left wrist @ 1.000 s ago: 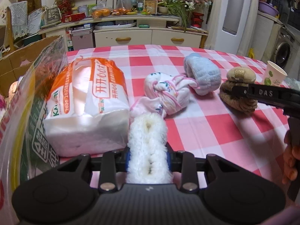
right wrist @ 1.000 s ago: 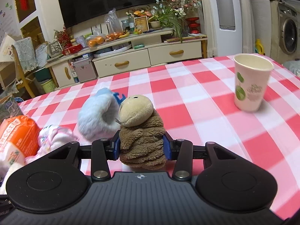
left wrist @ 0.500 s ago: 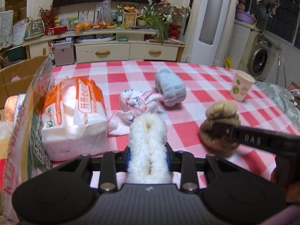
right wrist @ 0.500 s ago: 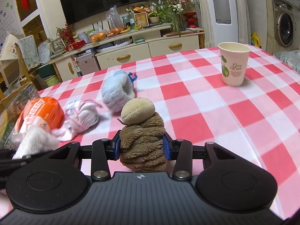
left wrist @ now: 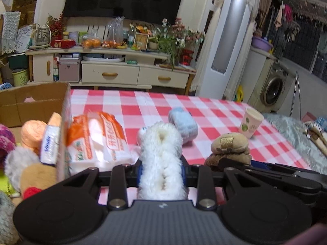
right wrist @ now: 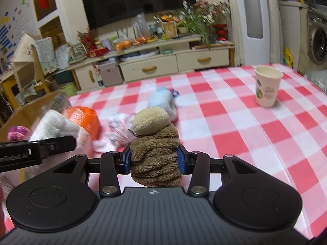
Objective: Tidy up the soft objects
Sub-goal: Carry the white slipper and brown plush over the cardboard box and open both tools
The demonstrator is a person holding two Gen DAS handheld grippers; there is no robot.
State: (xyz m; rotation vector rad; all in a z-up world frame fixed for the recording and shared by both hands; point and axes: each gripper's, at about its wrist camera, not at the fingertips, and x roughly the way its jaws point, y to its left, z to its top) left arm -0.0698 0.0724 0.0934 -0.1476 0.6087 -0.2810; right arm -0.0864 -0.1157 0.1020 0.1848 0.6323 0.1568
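Gripping one white fluffy roll (left wrist: 161, 159) in your left gripper (left wrist: 161, 171), long axis forward; right gripper (right wrist: 155, 160) clamps one brown plush (right wrist: 155, 153), upright.

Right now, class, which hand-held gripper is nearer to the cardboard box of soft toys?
Left. The left hand-held gripper, clamping the white fluffy item, sits just beside the cardboard box. The right hand-held gripper, gripping the brown plush, is farther out over the table.
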